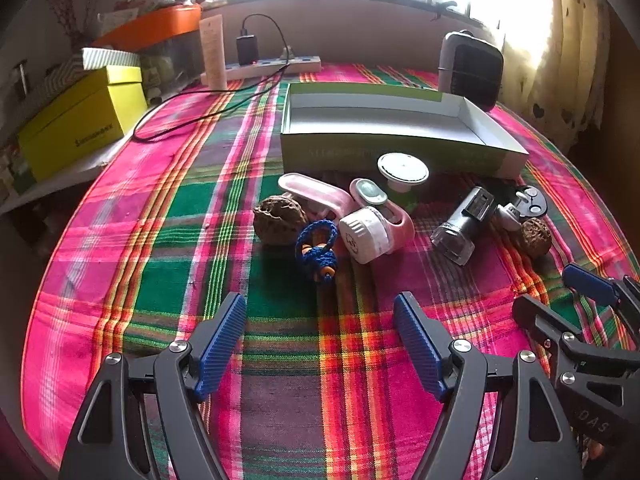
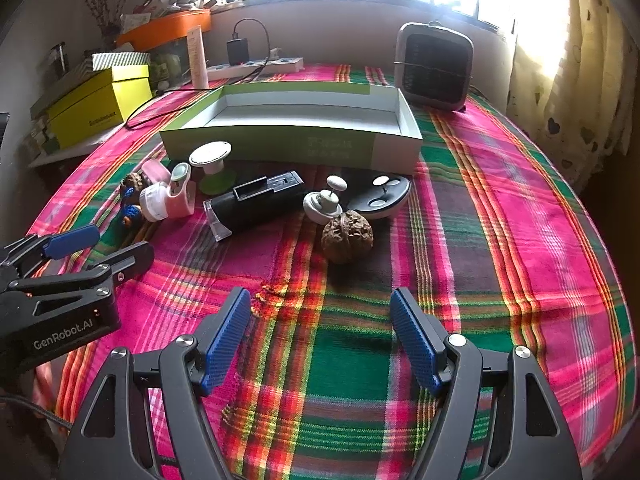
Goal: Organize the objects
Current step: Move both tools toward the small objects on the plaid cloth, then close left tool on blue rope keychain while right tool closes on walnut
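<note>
Ideally the right gripper (image 2: 320,336), spread wide and empty like the left gripper (image 1: 320,340), straddles the walnut (image 2: 347,237) just ahead before lifting it into the box (image 2: 296,142) beyond

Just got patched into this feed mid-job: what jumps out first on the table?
The loud pink, green and red plaid tablecloth fills both views, and on it toward the window sits an open, empty green-and-white box. Just in front of the box lies a cluster of small items: a black device with a clear end, a pink-and-white gadget, and a walnut nearest the open right gripper. The left gripper is open too.
</note>
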A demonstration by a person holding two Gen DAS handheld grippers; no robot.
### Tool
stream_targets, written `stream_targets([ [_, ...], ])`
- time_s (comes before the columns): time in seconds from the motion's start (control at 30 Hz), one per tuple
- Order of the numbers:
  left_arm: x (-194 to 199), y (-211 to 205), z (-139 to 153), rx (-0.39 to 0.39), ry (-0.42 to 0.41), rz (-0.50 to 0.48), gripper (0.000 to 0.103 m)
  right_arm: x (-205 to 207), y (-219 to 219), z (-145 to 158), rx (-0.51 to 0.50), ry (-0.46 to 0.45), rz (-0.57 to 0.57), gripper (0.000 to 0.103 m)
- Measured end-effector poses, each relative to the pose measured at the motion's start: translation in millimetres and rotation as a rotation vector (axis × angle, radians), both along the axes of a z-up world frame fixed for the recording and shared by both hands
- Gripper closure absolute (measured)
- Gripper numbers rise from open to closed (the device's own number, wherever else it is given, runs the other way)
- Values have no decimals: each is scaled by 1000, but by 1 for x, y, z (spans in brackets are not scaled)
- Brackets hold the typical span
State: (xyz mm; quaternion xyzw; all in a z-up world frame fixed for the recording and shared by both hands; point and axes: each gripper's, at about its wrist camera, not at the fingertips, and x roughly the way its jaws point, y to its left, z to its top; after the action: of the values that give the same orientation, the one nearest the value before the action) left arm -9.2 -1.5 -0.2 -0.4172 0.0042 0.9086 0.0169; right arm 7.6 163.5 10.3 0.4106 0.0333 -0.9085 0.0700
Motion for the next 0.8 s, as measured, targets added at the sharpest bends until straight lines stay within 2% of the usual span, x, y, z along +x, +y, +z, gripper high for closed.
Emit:
stream_targets([
  [0.57, -7, -9, -1, 1, 0, 14, 27, -8, 0, 0, -4, -6, 11, 31],
  [0.8, -11, -8, 2, 19, -5, 1, 27, -19, 15, 0, 3, -13, -38, 31],
])
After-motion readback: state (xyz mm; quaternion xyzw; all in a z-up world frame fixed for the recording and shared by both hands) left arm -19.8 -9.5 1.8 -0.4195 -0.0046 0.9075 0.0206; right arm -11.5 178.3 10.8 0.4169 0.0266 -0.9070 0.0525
